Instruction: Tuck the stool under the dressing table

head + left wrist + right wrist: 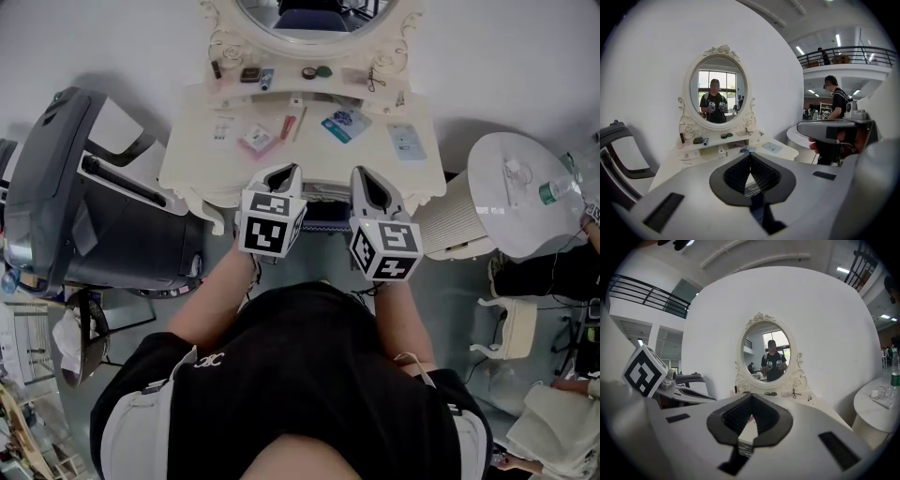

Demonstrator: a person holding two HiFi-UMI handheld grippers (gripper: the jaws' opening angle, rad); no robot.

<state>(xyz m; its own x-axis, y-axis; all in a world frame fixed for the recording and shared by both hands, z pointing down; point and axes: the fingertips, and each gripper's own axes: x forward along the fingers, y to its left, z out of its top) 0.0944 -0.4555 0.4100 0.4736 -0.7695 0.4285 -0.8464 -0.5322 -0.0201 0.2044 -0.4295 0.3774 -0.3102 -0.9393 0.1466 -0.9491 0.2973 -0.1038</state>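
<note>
The cream dressing table (202,155) with its oval mirror (309,23) stands against the white wall, with small cosmetics scattered on its top. A dark blue strip of the stool (326,214) shows just under the table's front edge, between my two grippers; the rest of it is hidden. My left gripper (286,171) and right gripper (364,174) hover side by side over that front edge, both shut and empty. In the left gripper view the left gripper (750,155) points at the table (670,164). In the right gripper view the right gripper (751,397) faces the mirror (768,352).
A large dark grey chair (94,206) stands left of the table. To the right are a ribbed white stand (459,220), a round white side table (525,187) with a bottle (555,190), and a white chair (511,323). Another person (834,101) stands at the right.
</note>
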